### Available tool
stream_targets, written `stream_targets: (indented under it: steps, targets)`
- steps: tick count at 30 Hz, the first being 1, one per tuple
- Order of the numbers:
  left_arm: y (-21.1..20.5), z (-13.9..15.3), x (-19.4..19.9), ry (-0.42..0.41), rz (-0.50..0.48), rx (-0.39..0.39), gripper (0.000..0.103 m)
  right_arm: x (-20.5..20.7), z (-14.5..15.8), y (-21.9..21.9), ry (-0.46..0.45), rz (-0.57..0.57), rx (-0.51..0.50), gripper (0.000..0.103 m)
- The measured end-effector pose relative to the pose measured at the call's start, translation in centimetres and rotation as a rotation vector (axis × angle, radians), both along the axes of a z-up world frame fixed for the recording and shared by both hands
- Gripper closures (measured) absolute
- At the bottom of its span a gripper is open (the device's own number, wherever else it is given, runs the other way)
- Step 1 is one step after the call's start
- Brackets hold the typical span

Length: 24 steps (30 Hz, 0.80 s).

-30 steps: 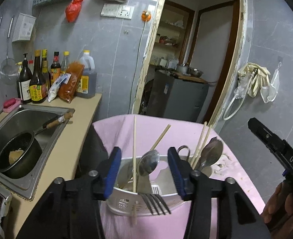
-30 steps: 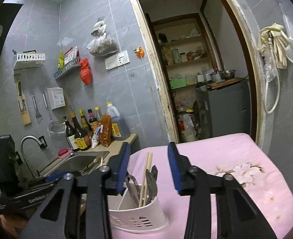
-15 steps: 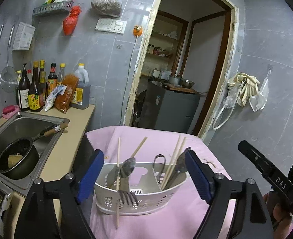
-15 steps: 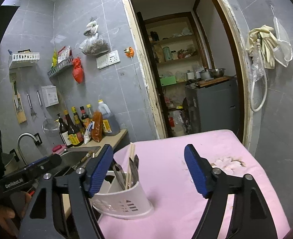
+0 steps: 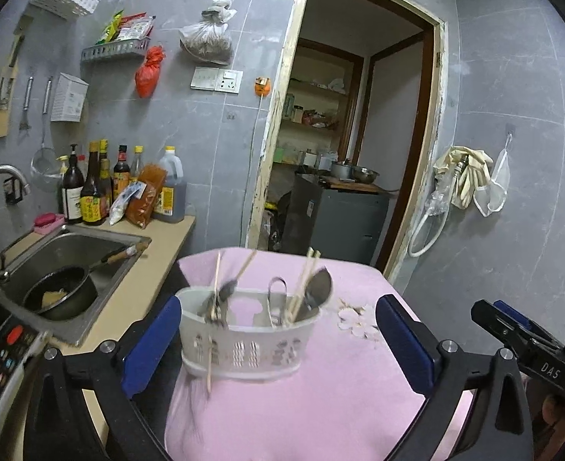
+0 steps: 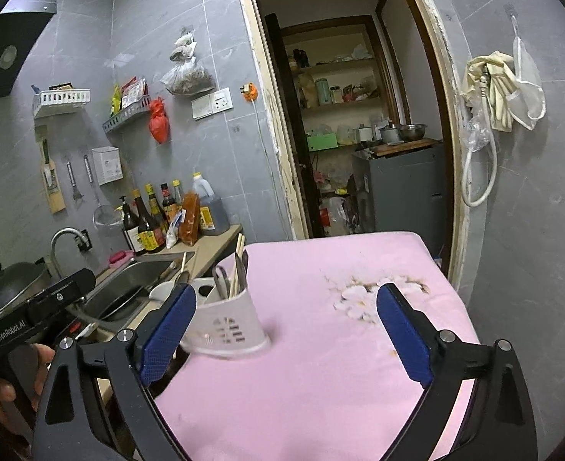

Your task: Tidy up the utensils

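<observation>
Utensils stand sorted in a white utensil caddy (image 5: pixel 244 340), which sits on the pink tablecloth (image 5: pixel 320 403) near the cloth's edge on the sink side. Inside the caddy, a spoon (image 5: pixel 318 288) and a pair of chopsticks (image 5: pixel 303 282) lean in the compartment away from the sink, with a pair of scissors (image 5: pixel 276 294) just beside them toward the middle. The compartment on the sink side holds more chopsticks and what looks like another spoon, though motion blur makes that end hard to read. One chopstick (image 5: pixel 209 361) appears to hang down the caddy's front wall.

Left gripper (image 5: pixel 278 342) has its blue pads spread wide and still parting, one on either side of the caddy and both clear of its walls. Right gripper (image 6: pixel 286 332) is likewise wide and opening; the caddy sits just inside its left pad in the right wrist view, with no contact that I can make out. A burnt, flower-printed patch (image 6: pixel 363 296) on the cloth lies well away from the caddy, on the side opposite the sink (image 5: pixel 67 253).
</observation>
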<state>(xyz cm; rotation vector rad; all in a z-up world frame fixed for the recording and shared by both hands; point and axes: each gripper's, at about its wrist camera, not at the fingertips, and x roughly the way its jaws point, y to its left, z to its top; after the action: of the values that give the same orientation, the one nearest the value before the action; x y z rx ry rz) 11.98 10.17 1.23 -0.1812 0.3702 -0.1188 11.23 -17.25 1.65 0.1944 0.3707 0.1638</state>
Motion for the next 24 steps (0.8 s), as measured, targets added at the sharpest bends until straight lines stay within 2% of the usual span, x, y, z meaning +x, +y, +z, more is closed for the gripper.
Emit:
stream_targets:
  steps: [6,9,12,17,24]
  targets:
    - [-2.0,-0.3,-4.6,0.004,0.026,0.019,0.001,-4.2,-0.2,-1.5,0.007,0.022,-0.008,0.008]
    - [-2.9,-0.6,-6.7,0.005,0.043,0.03,0.001,-5.9,-0.4,-2.0,0.005,0.024,-0.015,0.002]
    - [-3.7,-1.0,-8.4,0.005,0.056,0.055,0.001,-7.6,-0.7,-2.5,-0.007,0.002,-0.034,0.001]
    - [-4.7,-1.9,-10.7,0.013,0.074,0.082,0.001,-9.3,-0.8,-3.5,-0.022,-0.009,-0.039,0.001]
    - [-5.2,-2.3,-12.6,0.018,0.093,0.079,0.001,-10.3,-1.1,-3.7,-0.008,0.007,-0.052,0.001]
